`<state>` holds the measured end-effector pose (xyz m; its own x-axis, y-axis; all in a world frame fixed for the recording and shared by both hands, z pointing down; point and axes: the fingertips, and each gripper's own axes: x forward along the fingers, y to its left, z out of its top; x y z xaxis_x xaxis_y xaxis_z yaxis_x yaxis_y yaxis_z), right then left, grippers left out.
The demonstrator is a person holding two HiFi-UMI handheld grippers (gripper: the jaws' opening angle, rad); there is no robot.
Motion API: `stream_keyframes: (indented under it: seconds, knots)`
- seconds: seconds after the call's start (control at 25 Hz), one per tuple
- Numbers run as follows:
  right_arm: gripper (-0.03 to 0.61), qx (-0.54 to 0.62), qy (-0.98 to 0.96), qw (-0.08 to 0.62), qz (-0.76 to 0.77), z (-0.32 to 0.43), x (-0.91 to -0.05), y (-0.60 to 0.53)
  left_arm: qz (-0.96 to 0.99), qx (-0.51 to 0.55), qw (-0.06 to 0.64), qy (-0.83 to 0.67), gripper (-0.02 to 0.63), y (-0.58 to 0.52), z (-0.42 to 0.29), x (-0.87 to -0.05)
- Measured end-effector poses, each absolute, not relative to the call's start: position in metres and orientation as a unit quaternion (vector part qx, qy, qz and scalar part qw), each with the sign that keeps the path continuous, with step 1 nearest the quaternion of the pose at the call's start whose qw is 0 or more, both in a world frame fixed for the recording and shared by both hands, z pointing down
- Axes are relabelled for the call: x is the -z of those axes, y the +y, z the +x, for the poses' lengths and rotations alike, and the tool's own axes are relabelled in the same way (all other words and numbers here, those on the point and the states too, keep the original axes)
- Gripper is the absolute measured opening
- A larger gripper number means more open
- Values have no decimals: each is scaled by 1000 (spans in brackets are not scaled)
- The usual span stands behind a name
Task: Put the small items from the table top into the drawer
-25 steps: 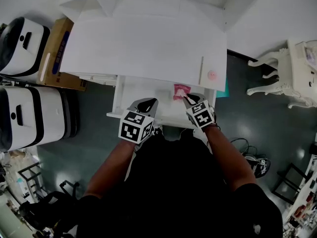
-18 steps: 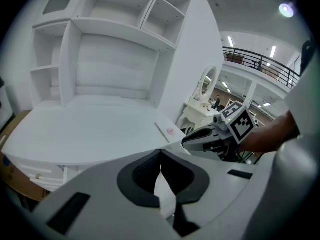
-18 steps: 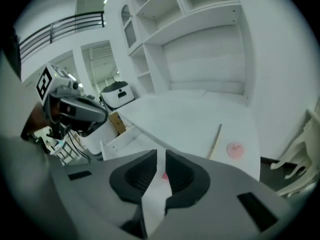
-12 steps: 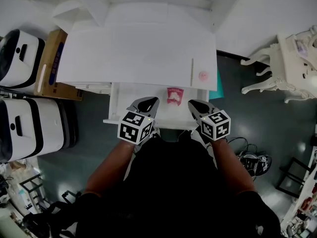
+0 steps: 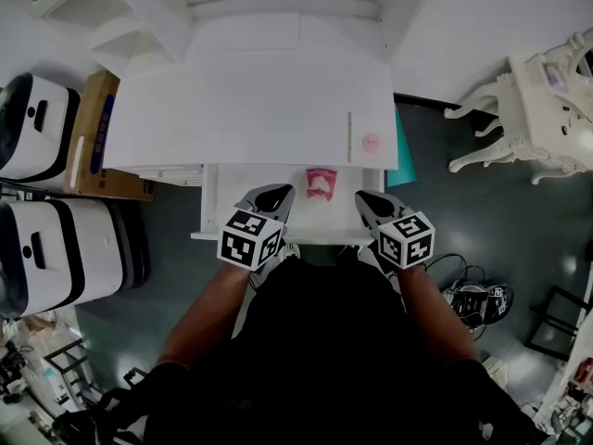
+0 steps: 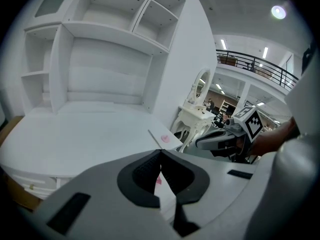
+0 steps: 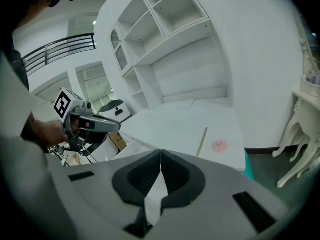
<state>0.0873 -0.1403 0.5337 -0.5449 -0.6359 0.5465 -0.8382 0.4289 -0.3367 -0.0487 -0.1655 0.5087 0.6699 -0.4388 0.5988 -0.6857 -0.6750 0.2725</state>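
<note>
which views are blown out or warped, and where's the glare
Head view: the white table top is washed out, almost no texture, while the floor is dark. Left gripper view: heavy fisheye bends the shelves, the upper corners go black, a ceiling lamp flares top right. Right gripper view: same curved shelves, no strong glare.

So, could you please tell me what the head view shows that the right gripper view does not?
Only the head view shows the pink packet lying in the open drawer. Only the right gripper view shows the shelves above the table and its own jaws closed together. Both show the table top with the thin stick and the pink disc, plus the left gripper.
</note>
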Motion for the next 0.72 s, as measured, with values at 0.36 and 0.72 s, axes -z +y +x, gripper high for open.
stream_keyframes:
  seconds: [0.36,0.72]
  knots:
    - [31,-286,-823,181,457,93,-539,-144,884,-275,228,-303,11,-157,-41,-513]
    - [32,-281,-813,202,468,106,-550,-155,878,-263,246,-317,11,-166,-40,-515]
